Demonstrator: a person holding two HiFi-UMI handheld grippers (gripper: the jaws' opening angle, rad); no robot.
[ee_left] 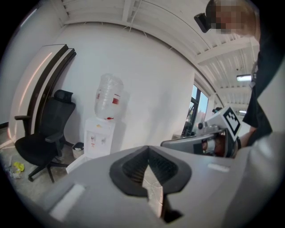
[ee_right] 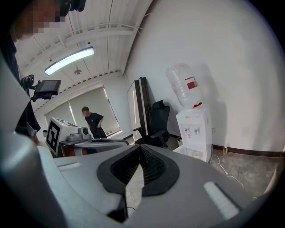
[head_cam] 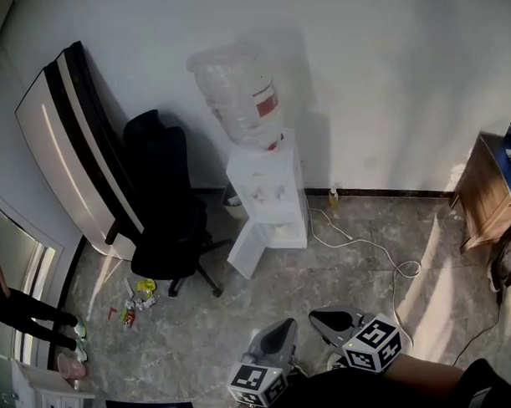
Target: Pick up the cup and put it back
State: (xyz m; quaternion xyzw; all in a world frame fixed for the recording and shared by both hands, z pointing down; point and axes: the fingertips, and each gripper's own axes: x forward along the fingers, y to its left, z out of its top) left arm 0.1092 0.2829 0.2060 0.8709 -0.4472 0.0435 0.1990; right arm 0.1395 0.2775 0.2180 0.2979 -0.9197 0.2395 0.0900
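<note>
Left gripper (head_cam: pixel 283 328) and right gripper (head_cam: pixel 321 318) closed, empty; cup (ee_right: pixel 196 154) sits well ahead in water dispenser (head_cam: pixel 267 186).

place: office | signs: water dispenser (head_cam: pixel 268 198); black swivel chair (head_cam: pixel 163 206); tiled floor (head_cam: pixel 358 279)

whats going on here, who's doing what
A person holds a gripper in each hand, facing a white water dispenser against the far wall, with a black office chair to its left in the head view. The left gripper and the right gripper both have their jaws together with nothing between them. No cup is held. A small pale thing in the dispenser's open lower compartment may be one, but it is too small to tell.
</note>
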